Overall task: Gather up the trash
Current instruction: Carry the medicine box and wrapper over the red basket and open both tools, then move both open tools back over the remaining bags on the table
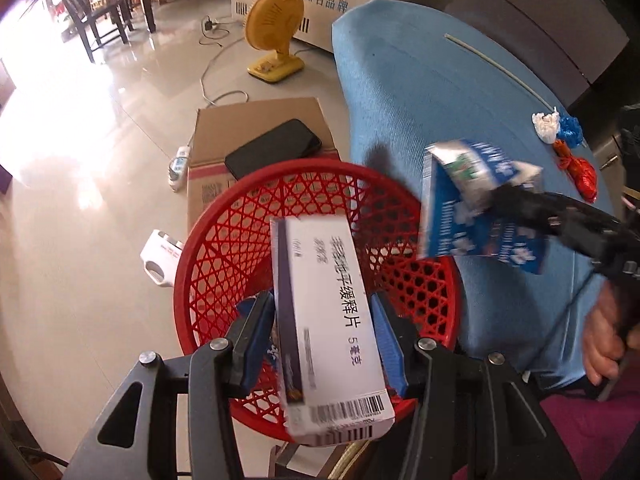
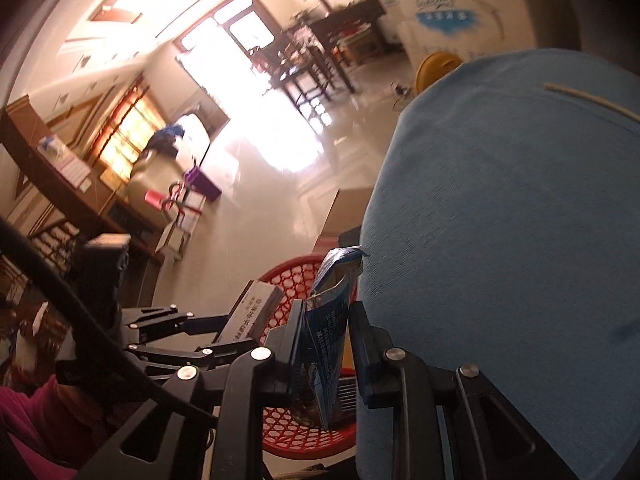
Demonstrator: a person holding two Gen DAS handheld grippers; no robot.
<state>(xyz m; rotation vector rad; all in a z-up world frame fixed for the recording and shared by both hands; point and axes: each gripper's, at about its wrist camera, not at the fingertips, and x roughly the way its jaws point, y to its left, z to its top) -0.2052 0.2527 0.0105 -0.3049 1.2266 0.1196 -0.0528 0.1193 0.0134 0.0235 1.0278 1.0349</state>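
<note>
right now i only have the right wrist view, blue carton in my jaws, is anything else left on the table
Observer: Yes, a clump of crumpled plastic bags in white, blue and red lies near the far edge of the blue table.
Operator: what's the left gripper doing
Observer: The left gripper has a white medicine box between its fingers, over the red basket.
Operator: is my carton over the basket
Observer: Your blue carton hangs over the table edge, beside the basket rim.
</note>
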